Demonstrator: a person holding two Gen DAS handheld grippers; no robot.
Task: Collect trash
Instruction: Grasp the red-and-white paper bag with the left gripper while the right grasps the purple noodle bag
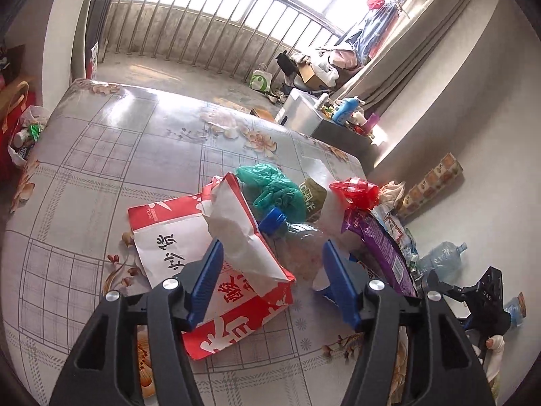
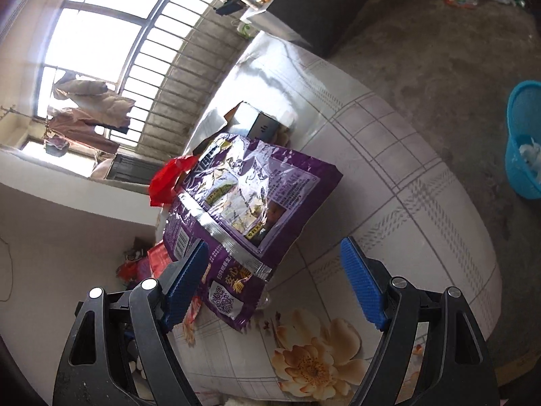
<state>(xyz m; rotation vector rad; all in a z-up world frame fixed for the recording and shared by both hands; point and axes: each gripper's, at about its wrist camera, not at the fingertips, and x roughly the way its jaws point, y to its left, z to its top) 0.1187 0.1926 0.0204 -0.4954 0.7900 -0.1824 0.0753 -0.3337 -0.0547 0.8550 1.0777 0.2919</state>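
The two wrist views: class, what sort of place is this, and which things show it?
Probably a lived-in home, a room opening onto an enclosed balcony. Clues: the table under a glossy floral plastic cloth, laundry hanging by the barred window, and the blue plastic mesh wastebasket on the bare concrete floor.

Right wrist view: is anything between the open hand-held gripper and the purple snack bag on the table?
Nothing visible. The right hand-held gripper is open, and the purple snack bag lies directly ahead on the table, its lower end already reaching between the fingers. Contact cannot be confirmed.
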